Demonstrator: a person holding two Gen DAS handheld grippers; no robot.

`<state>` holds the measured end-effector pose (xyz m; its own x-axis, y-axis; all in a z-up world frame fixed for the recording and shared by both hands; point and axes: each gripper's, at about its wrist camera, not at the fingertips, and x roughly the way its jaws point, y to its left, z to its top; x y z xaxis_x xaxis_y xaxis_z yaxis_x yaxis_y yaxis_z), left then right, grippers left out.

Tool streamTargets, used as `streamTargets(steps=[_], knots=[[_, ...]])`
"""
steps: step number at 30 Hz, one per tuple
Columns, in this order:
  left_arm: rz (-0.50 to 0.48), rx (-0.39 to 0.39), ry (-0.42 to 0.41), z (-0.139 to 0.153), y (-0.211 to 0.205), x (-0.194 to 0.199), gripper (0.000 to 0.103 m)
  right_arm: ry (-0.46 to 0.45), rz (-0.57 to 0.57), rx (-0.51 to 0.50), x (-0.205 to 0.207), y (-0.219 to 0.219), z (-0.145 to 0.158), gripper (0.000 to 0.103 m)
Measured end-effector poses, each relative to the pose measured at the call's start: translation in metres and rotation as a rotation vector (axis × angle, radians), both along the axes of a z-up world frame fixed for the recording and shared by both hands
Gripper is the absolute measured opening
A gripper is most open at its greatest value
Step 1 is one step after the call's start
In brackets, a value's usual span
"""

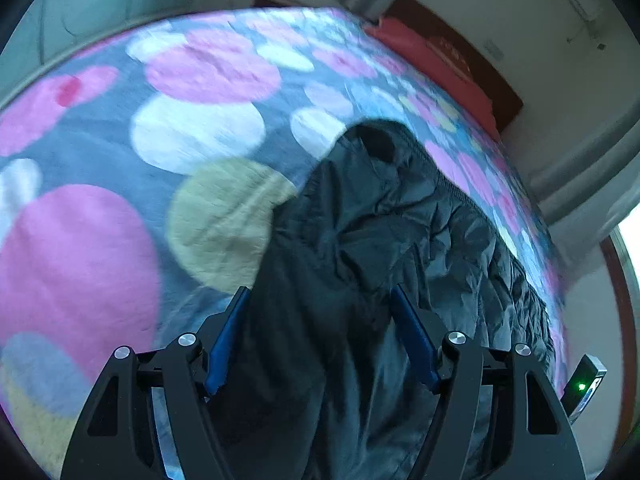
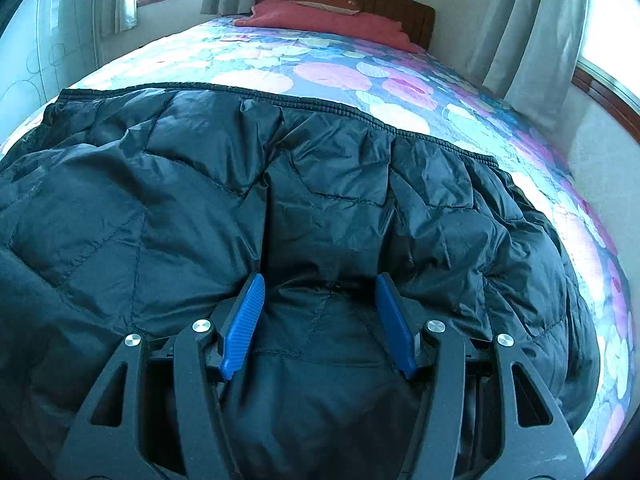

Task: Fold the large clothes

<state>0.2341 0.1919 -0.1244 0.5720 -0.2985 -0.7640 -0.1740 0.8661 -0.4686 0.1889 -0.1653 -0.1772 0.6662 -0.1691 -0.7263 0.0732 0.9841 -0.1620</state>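
Note:
A large black quilted down jacket [image 2: 320, 184] lies spread on the bed, its ribbed hem [image 2: 328, 110] toward the headboard. My right gripper [image 2: 318, 284] is open just above the jacket's middle, blue pads [image 2: 244, 324] wide apart with fabric between them. In the left wrist view a sleeve or side of the jacket [image 1: 360, 220] stretches away, its dark cuff [image 1: 376, 140] at the far end. My left gripper [image 1: 320, 294] is open, and jacket fabric runs between its blue pads [image 1: 412, 336]. The left view is motion-blurred.
The bed carries a fleece blanket [image 1: 140, 140] with pink, white and yellow circles, also in the right wrist view [image 2: 332, 76]. A red pillow [image 2: 328, 20] lies by the wooden headboard [image 2: 396, 4]. Curtains [image 2: 520, 28] and windows flank the bed; the right bed edge is near a wall.

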Motion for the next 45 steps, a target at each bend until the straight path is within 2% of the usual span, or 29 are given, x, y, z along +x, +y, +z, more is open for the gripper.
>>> streamTargets(steps=[7, 12, 14, 16, 19, 22, 27, 33, 35, 41, 45], knots=[[-0.069, -0.039, 0.059, -0.021, -0.006, 0.028, 0.074, -0.006, 0.0, 0.001, 0.0, 0.0, -0.001, 0.057], [-0.104, 0.011, 0.06, -0.03, -0.015, 0.035, 0.072, -0.011, 0.0, 0.003, -0.002, 0.001, -0.001, 0.057], [-0.12, 0.028, 0.043, -0.03, -0.019, 0.033, 0.062, -0.014, 0.0, 0.003, -0.002, 0.001, -0.002, 0.057], [-0.126, 0.019, 0.038, -0.03, -0.021, 0.032, 0.05, -0.014, 0.0, 0.002, -0.002, 0.002, -0.002, 0.057], [-0.122, -0.004, 0.025, -0.026, -0.02, 0.027, 0.037, -0.015, 0.0, -0.001, -0.003, 0.002, -0.001, 0.057], [-0.122, 0.001, -0.004, -0.012, -0.023, 0.019, 0.021, -0.017, -0.001, -0.004, -0.003, 0.003, -0.001, 0.057], [-0.123, 0.01, -0.087, 0.028, -0.032, 0.002, 0.017, -0.021, -0.002, -0.003, -0.003, 0.003, 0.001, 0.057], [-0.171, 0.027, -0.186, 0.086, -0.071, -0.016, 0.017, -0.032, 0.003, 0.033, -0.006, -0.008, 0.015, 0.059], [-0.204, 0.053, -0.222, 0.107, -0.093, -0.024, 0.017, -0.052, -0.009, 0.062, -0.013, -0.024, 0.026, 0.065], [-0.295, 0.128, -0.292, 0.149, -0.167, -0.035, 0.017, -0.119, -0.071, 0.101, -0.042, -0.092, 0.054, 0.07], [-0.368, 0.184, -0.324, 0.159, -0.223, -0.045, 0.017, -0.143, -0.139, 0.116, -0.063, -0.138, 0.059, 0.072]])
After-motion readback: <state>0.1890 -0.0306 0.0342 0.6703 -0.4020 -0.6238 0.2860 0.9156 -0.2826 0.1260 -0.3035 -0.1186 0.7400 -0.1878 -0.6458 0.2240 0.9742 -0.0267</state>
